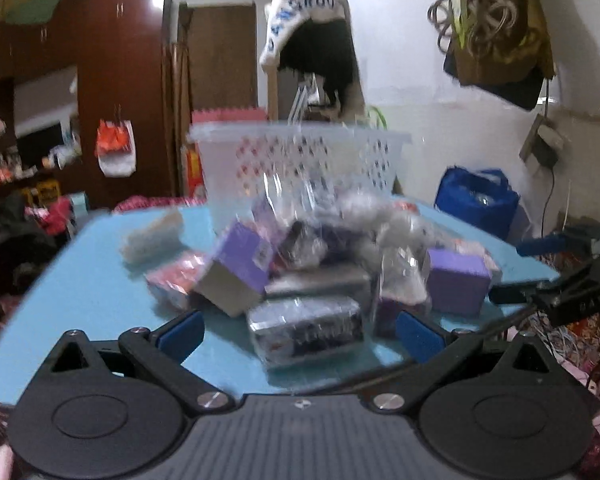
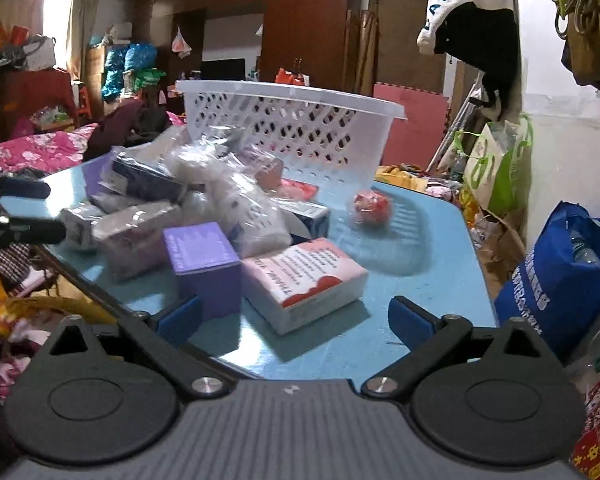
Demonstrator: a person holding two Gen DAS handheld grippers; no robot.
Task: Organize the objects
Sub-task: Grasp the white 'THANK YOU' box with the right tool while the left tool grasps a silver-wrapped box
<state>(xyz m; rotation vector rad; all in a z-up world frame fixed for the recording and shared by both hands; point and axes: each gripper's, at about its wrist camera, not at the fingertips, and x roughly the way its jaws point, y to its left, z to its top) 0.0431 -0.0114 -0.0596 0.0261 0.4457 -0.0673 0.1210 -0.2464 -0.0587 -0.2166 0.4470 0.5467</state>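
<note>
While both claws gape empty | red ball (image 2: 372, 208) beside basket (image 2: 292, 96) shows only in right view

Left gripper (image 1: 300, 334) spread wide, holding nothing; right gripper (image 2: 296, 320) likewise.

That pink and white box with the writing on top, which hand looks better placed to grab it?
Probably the right. The pink and white box lies directly ahead of the open right gripper, nearly between its fingers. The left gripper, also open, faces a wrapped silver packet instead.
</note>
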